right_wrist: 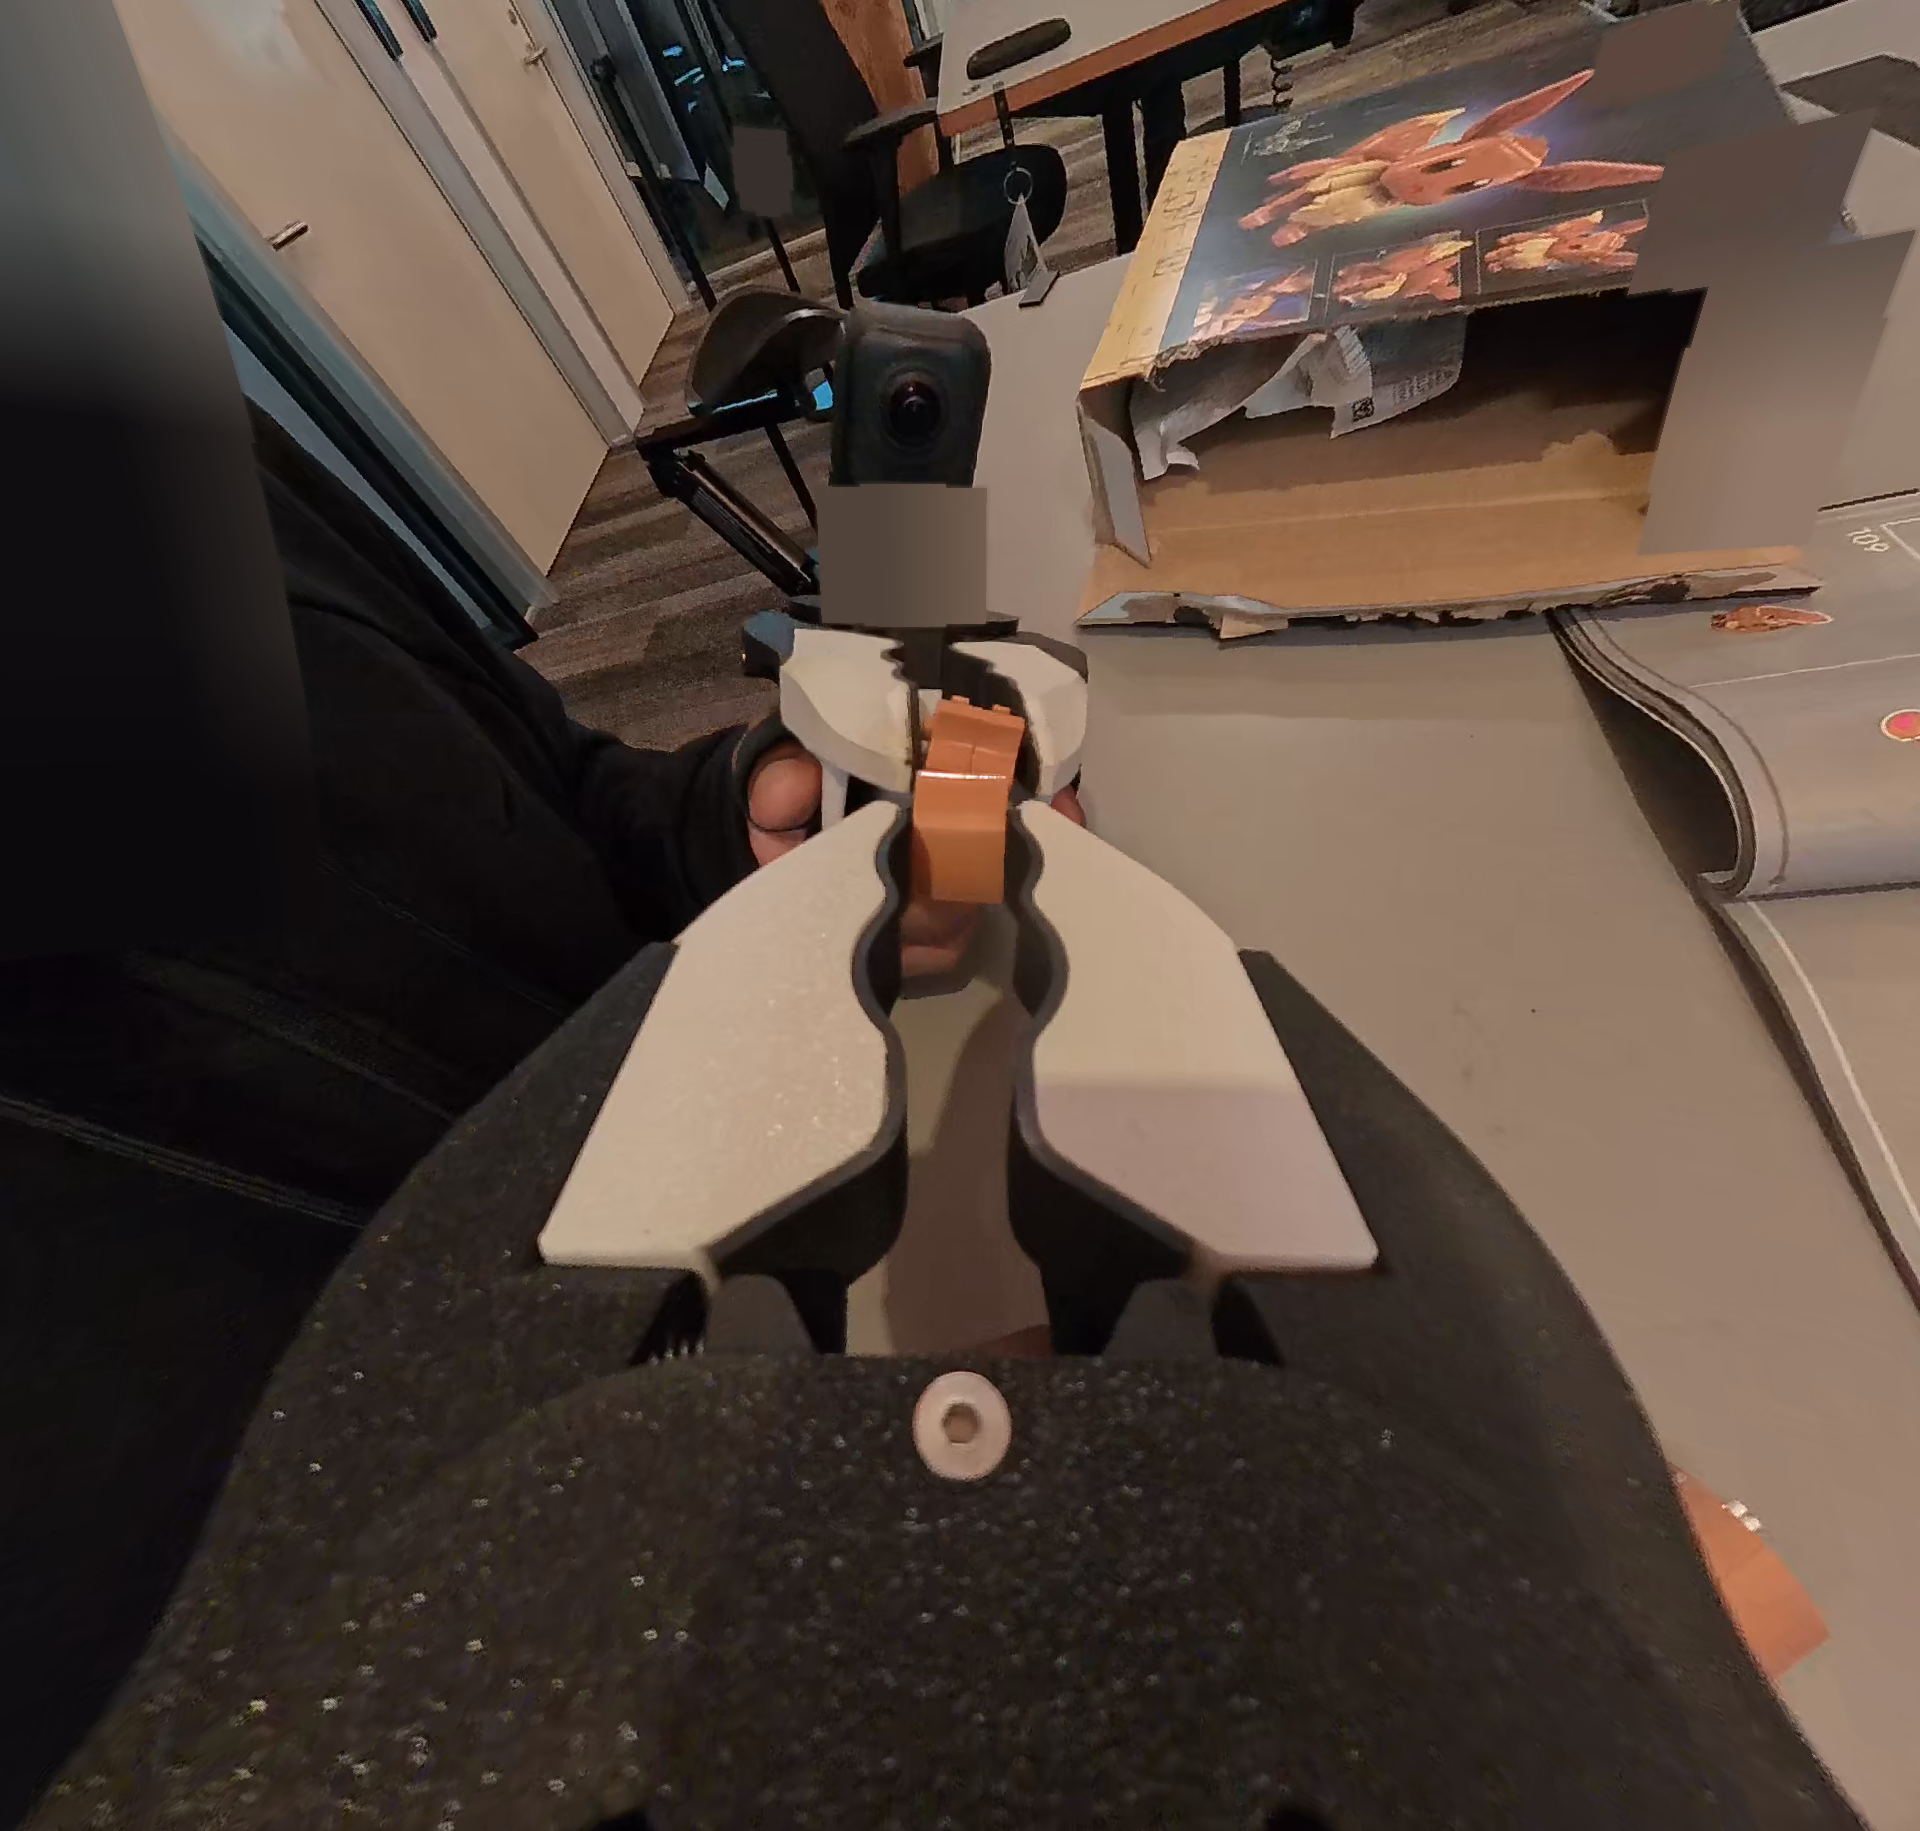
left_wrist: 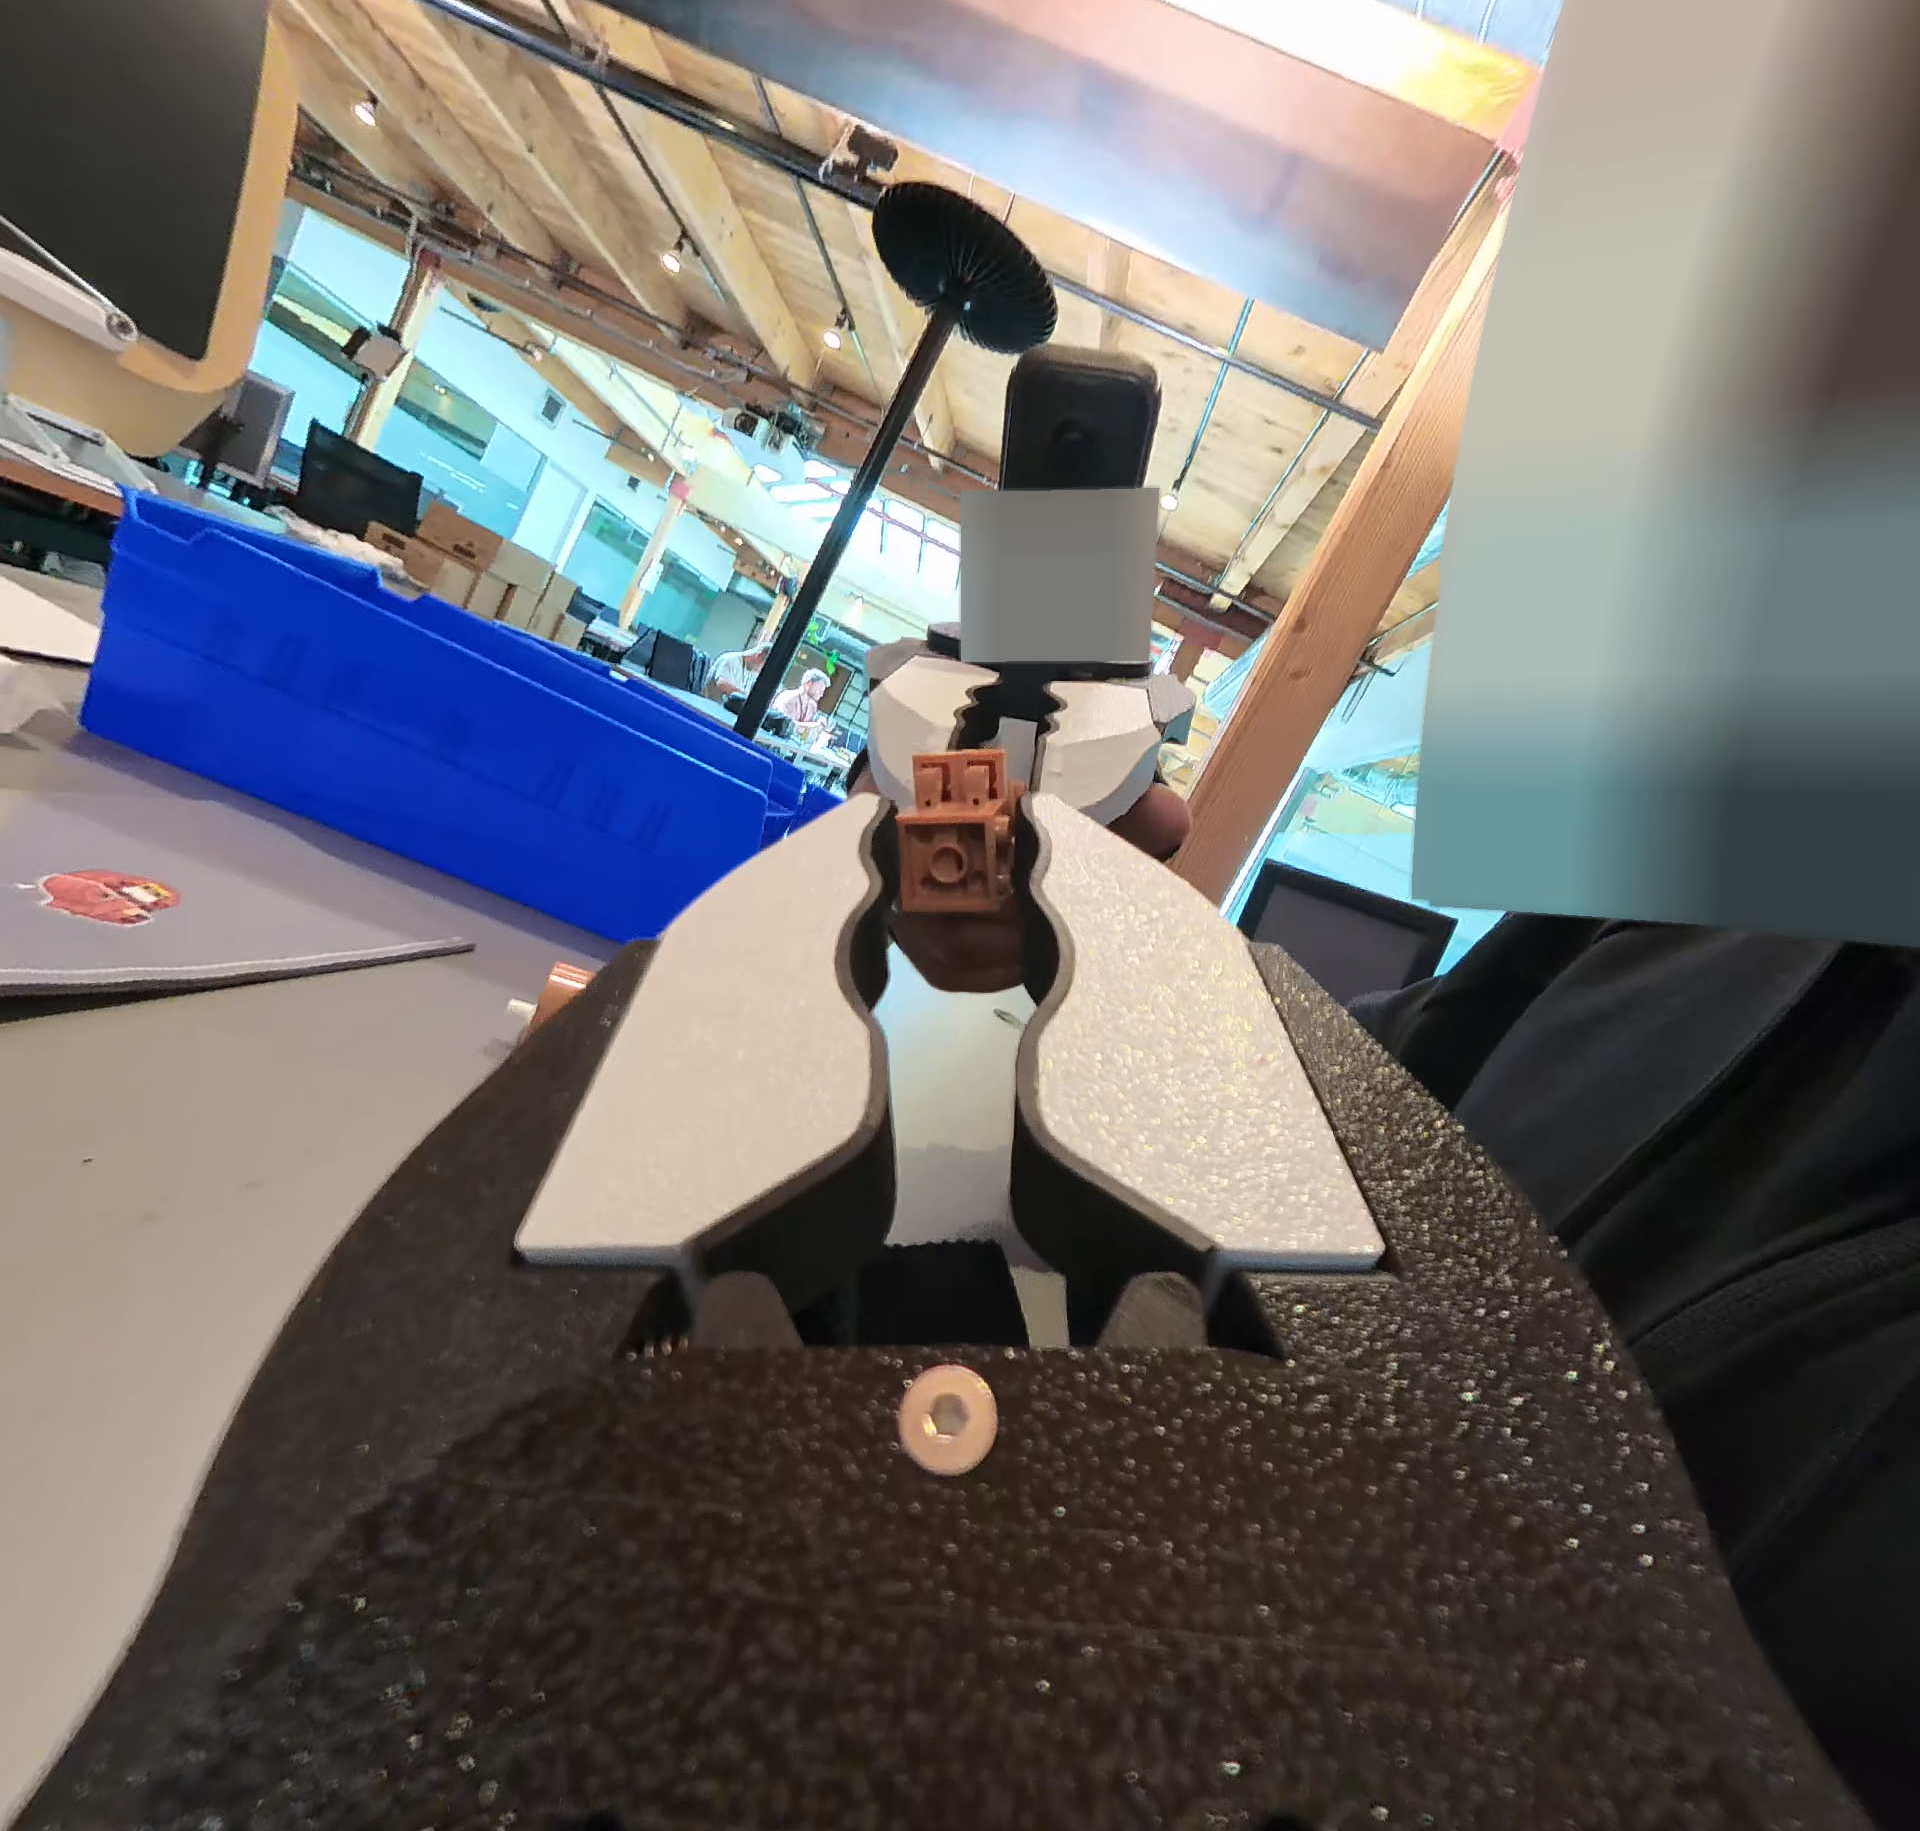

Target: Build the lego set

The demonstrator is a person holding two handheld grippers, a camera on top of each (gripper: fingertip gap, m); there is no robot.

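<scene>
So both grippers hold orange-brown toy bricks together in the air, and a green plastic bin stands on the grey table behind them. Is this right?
Not quite: the plastic bin is blue, not green, as the left wrist view shows. The rest stands: the left gripper and right gripper both grip orange-brown toy bricks above the grey table.

Left wrist view: low over desk, tilted up toward ceiling, close on right gripper. Right wrist view: faces opposite, downward, close on left gripper. Shared: orange brick assembly between fingertips, desk near edge.
</scene>
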